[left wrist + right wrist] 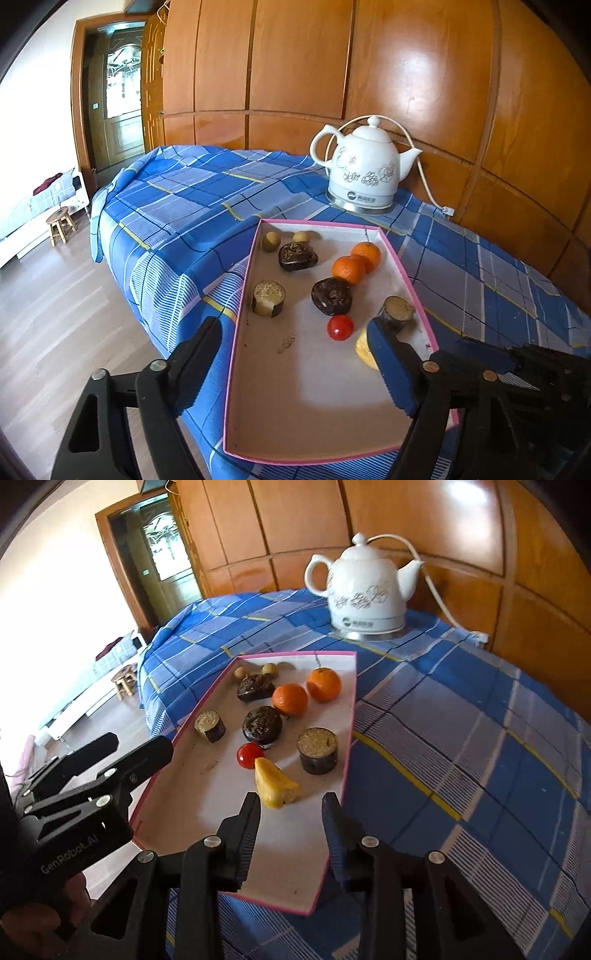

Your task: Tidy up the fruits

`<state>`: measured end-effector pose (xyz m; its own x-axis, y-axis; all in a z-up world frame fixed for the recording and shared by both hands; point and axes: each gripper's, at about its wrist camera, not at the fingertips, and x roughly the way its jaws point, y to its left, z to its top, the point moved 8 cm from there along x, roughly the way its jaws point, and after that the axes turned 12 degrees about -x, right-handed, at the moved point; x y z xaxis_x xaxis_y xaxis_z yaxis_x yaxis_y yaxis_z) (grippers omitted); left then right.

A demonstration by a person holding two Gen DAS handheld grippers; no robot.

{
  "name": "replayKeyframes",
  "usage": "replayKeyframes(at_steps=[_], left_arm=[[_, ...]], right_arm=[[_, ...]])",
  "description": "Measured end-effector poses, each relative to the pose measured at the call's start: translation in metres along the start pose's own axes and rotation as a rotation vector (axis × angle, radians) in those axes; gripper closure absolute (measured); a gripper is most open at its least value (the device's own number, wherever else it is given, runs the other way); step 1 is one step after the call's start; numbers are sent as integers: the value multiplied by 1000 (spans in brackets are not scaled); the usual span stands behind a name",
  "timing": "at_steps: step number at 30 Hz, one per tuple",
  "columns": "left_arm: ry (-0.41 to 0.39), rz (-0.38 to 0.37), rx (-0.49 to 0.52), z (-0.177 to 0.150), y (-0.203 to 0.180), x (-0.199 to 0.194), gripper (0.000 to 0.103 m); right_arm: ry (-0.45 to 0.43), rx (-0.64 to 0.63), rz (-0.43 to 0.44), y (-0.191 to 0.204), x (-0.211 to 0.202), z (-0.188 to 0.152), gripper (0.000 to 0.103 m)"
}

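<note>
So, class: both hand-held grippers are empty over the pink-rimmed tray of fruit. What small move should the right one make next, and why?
Probably ease the right hand-held gripper forward, opening wider, onto the yellow piece. It lies nearest, just ahead of the fingertips, clear of the red tomato, and the jaws look too narrow for it.

Pink-edged white tray (351,716), 2 orange fruits (324,684), blue plaid cloth (461,738), white floral kettle (364,590)

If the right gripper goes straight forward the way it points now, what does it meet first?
Most likely the yellow fruit piece, lying on the tray just ahead of the right gripper. Its open jaws hold nothing. Depth is unclear; it may reach the tray floor first.
</note>
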<state>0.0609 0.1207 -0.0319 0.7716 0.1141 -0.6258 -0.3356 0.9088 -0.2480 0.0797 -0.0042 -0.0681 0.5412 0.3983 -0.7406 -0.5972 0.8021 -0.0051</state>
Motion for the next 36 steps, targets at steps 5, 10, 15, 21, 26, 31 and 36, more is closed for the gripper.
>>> replayKeyframes(at_steps=[5, 10, 15, 21, 26, 31, 36], left_arm=[[-4, -22, 14, -5, -7, -5, 12], [-12, -35, 27, -6, -14, -9, 7], [-20, -29, 24, -6, -13, -11, 4], [-22, -18, 29, -6, -12, -10, 0], [-22, -13, 36, -6, -12, -9, 0], [-25, -7, 37, -6, -11, -10, 0], [-28, -5, 40, -6, -10, -10, 0]], right_arm=[[-17, 18, -69, -7, -11, -7, 68], [-26, 23, -98, -11, -14, -7, 68], [-24, 26, -106, -11, -14, -10, 68], [-25, 30, -106, -11, -15, -12, 68], [-24, 30, -107, -10, -14, -12, 68], [-27, 30, -108, -10, -14, -12, 68], [-27, 29, -109, -9, -14, -12, 68]])
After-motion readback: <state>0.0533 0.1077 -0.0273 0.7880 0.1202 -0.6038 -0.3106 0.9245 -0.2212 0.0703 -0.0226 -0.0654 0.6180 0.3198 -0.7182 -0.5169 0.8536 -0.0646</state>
